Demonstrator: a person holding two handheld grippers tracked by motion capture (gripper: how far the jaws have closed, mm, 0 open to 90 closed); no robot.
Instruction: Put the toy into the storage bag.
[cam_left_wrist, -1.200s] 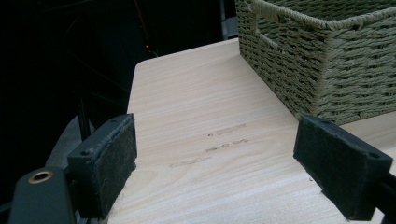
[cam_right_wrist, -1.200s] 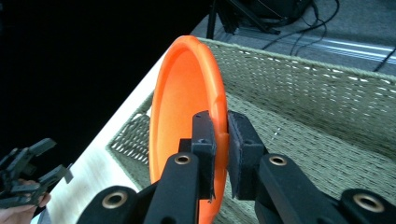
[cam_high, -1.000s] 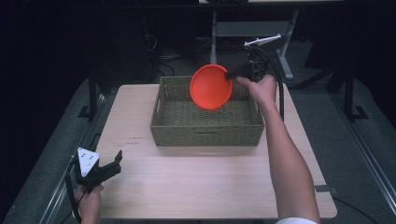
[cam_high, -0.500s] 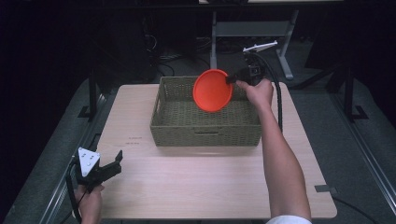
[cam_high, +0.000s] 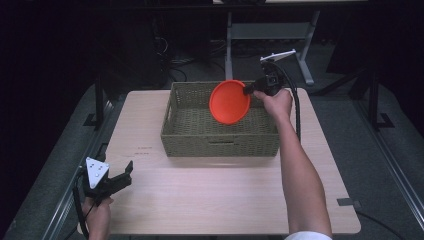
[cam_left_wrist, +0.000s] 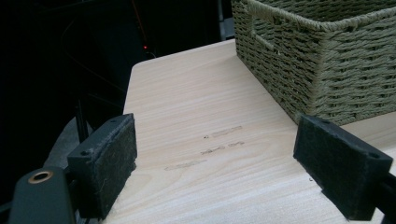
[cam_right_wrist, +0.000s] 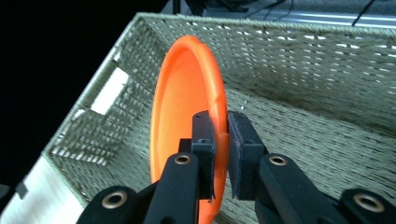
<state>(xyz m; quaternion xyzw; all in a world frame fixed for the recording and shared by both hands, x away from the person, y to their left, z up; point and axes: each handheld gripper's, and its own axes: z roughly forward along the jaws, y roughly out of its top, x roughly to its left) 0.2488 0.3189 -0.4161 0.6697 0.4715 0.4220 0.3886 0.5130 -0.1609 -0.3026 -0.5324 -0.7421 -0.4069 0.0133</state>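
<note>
- The right gripper has its fingers clamped on the rim of the orange plate, held on edge over the woven basket.
- Step in hand: placing the plate inside; next, probably lower, tip flat, release.
- The left gripper rests wide open and empty at the tabletop corner.

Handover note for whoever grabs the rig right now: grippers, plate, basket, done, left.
Right hand-held gripper: shut on the orange plate, pinching its rim, plate on edge over the woven basket.
Left hand-held gripper: open, holding nothing, low over the table near its front left corner.
Done: plate picked up and brought over the basket.
Left: likely lower it in, release, withdraw.
</note>
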